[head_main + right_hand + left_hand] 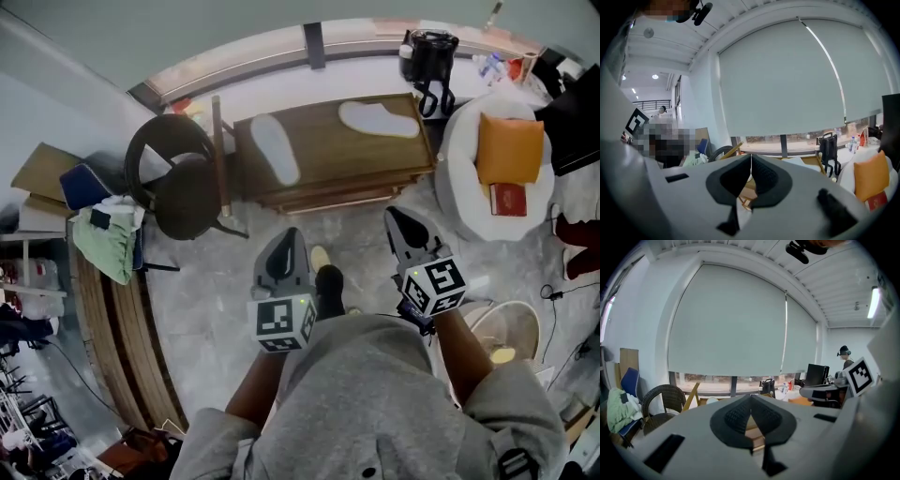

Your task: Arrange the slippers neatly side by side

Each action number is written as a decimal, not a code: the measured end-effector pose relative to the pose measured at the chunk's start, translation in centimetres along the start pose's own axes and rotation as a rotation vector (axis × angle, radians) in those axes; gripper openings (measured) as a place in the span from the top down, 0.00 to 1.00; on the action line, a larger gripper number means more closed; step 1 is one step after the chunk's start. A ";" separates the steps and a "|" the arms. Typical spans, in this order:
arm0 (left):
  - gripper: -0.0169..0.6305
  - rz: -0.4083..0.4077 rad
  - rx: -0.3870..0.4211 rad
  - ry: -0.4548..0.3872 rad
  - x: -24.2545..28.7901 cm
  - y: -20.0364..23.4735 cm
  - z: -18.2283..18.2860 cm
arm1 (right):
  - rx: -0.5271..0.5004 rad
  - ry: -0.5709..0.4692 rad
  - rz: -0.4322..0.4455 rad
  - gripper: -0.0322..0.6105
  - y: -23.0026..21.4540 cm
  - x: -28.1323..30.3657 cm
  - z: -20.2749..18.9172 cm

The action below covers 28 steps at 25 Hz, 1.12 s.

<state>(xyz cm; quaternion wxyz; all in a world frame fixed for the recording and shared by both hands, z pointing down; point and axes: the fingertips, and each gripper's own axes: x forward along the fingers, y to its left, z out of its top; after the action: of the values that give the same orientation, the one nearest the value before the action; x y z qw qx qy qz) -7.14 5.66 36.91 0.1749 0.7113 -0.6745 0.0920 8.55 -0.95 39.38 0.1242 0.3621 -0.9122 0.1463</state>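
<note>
While both slippers lay on the low wooden table [330, 161], neither was in hand; the first slipper [275, 148] sat toward the table's left end, pointing roughly away from the person, and the second slipper [379, 119] lay crosswise near the far right corner, the two well apart and at different angles; the left gripper [290, 240] and the right gripper [401, 221] hung over the floor on the near side of the table, each with its jaws pressed together at the tips and nothing between them.

Both slippers looked pale, thin and flat, so they were probably light and soft; pinched at the toe or heel, one would likely droop or fold; a hold on the side edge near the middle seemed safer, though whether an upper strap offered a better grip could not be told from above; on smooth wood they would probably slide easily, so a nudge might turn the crosswise one; the jaws would have to open first.
</note>
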 end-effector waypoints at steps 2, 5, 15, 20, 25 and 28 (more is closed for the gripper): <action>0.95 -0.004 0.003 0.007 1.2 0.8 0.6 | 0.006 0.002 -0.011 0.91 -0.7 1.4 0.6; 0.95 -0.013 0.005 0.020 2.8 2.2 1.0 | 0.013 0.006 -0.028 0.91 -1.4 3.5 1.2; 0.95 -0.044 -0.010 0.029 7.1 5.8 1.8 | -0.010 0.029 -0.069 0.91 -3.0 8.0 2.2; 0.95 -0.057 -0.019 0.022 9.3 7.9 2.5 | -0.036 0.048 -0.079 0.91 -3.2 10.4 2.6; 0.95 -0.061 -0.035 0.029 11.4 10.1 2.7 | -0.072 0.061 -0.085 0.91 -3.8 13.2 3.4; 0.95 -0.063 -0.041 0.038 12.3 11.1 2.6 | -0.113 0.065 -0.087 0.91 -4.0 14.6 4.0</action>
<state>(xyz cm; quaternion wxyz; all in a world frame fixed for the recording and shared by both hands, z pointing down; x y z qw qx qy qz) -17.53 -7.00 40.44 0.2049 0.7268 -0.6499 0.0861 0.52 -14.27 41.30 0.1800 0.3889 -0.8979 0.1008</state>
